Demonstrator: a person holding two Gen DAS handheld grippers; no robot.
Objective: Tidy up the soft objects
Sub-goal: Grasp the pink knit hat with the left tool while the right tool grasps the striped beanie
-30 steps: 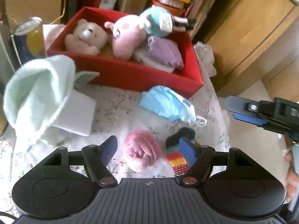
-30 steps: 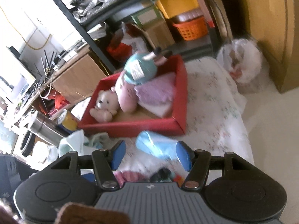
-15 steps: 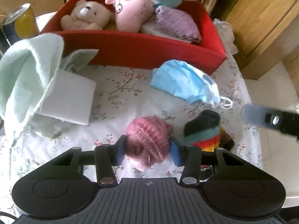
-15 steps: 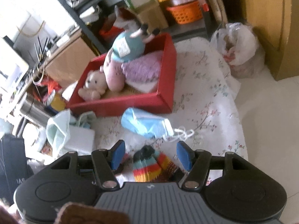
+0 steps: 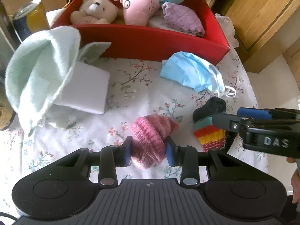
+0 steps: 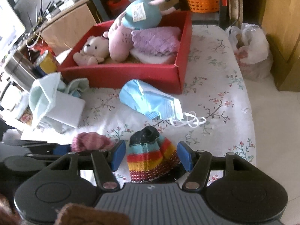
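My left gripper (image 5: 148,152) is shut on a pink knitted ball (image 5: 151,138) that rests on the floral cloth (image 5: 131,78). My right gripper (image 6: 151,154) is open, its pads on either side of a rainbow-striped knitted sock (image 6: 150,155), which also shows in the left wrist view (image 5: 209,131). A blue face mask (image 5: 189,73) lies in front of the red box (image 5: 150,41). The box holds a teddy bear (image 5: 93,10), a pink pig plush (image 5: 142,5) and a purple cloth (image 5: 181,18).
A mint green towel (image 5: 41,71) drapes over a white block (image 5: 86,90) at the left. A drink can (image 5: 30,18) stands behind it. A plastic bag (image 6: 249,43) lies beyond the table's right edge, next to a wooden cabinet (image 5: 262,18).
My left gripper moved forward and closed on the pink knitted ball. My right gripper came down and forward until its open pads straddle the striped sock.
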